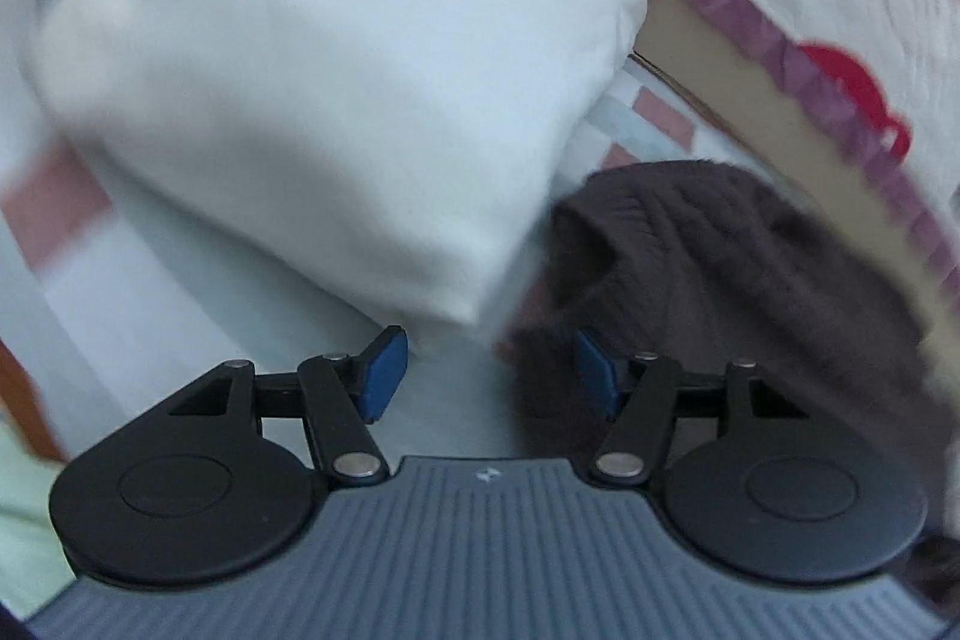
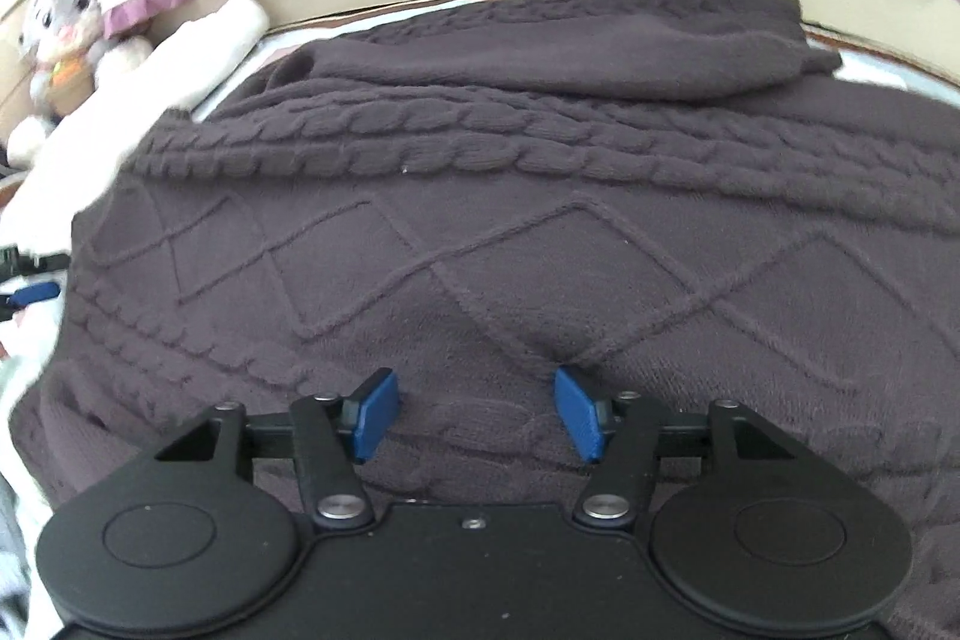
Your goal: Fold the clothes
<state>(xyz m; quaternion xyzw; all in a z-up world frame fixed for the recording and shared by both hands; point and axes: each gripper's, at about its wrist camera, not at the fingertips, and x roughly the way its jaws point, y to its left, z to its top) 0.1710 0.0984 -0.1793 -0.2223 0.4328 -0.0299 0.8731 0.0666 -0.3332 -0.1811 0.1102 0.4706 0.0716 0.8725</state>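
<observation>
White garment: folded, blurred, on the bed left of the brown sweater.
Left tongs: apart, empty, at the sweater's left edge.
Brown sweater: spread flat on the bed.
Right tongs: apart, over the sweater, clamping nothing.
</observation>
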